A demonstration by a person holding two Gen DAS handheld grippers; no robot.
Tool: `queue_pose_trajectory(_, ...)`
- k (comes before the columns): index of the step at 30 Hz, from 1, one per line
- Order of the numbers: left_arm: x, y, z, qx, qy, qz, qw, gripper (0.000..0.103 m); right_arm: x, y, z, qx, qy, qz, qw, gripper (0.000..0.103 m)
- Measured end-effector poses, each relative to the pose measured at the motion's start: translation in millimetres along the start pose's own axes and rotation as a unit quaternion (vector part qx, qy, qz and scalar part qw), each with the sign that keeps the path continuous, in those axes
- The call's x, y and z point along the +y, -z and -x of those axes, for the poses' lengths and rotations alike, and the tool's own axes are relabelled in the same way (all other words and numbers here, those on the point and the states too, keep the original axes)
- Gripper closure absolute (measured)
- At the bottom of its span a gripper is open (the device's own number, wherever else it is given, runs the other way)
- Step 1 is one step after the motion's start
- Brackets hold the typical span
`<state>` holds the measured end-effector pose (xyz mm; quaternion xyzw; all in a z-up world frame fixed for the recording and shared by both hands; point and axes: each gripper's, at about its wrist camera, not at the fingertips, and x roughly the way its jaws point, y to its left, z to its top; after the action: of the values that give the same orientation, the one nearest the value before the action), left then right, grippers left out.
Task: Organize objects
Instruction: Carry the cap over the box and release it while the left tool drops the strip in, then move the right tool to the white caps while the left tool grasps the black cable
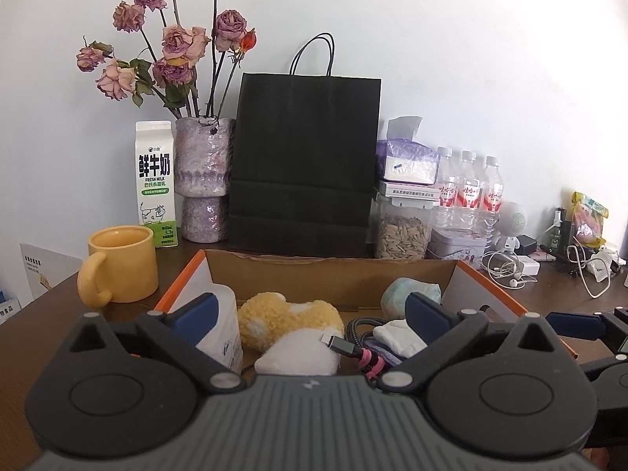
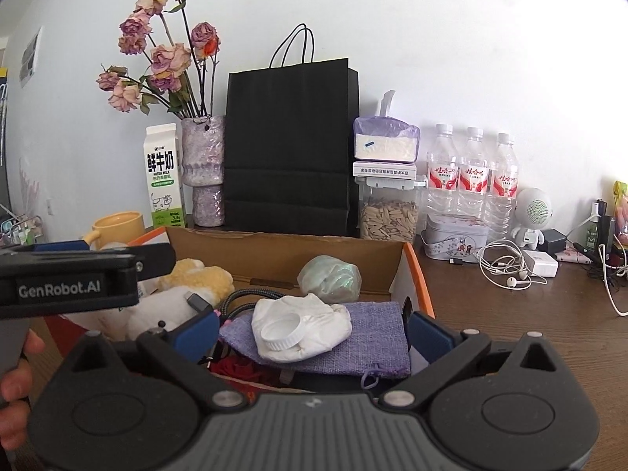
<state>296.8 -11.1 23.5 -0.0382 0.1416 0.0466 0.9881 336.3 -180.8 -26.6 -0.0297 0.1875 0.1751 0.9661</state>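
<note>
Left gripper (image 1: 310, 308) jaws spread wide, nothing between them, hovering over the near edge of the cardboard box (image 1: 333, 265). Right gripper (image 2: 312, 327) also wide open and empty, over the same box's near right corner.

Inside the box, left wrist view: white plastic bottle (image 1: 221, 329) at the left wall, yellow plush toy (image 1: 288, 316) just right of it, with its white part (image 1: 302, 355) toward the near edge, braided USB cable (image 1: 353, 333) beside that, crumpled pale green wad (image 1: 408, 294) at the far right.

Only the right wrist view shows the purple burlap pouch (image 2: 365, 337) at the box's near right, a white cloth (image 2: 306, 322) lying on it, and a white bottle cap (image 2: 284, 331) sitting on the cloth. It also shows the left gripper's body marked GenRobot.AI at the box's left and fingers (image 2: 15, 384) of the holding hand.

Behind the box: black paper bag (image 1: 304, 157), milk carton (image 1: 155, 180), vase of dried roses (image 1: 202, 180), seed jar (image 1: 402, 231). Yellow mug (image 1: 121, 263) left of the box. Three water bottles (image 2: 473, 180), tin (image 2: 455, 235) and earphones (image 2: 506, 271) right of the box.
</note>
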Motion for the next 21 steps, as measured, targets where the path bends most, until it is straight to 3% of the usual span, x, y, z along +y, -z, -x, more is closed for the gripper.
queue_pose_trajectory(21,6,3,23,-0.013,0.030,0.003,0.9994,0.000,1,3,22,-0.013,-0.010,0.004,1.000,0.000)
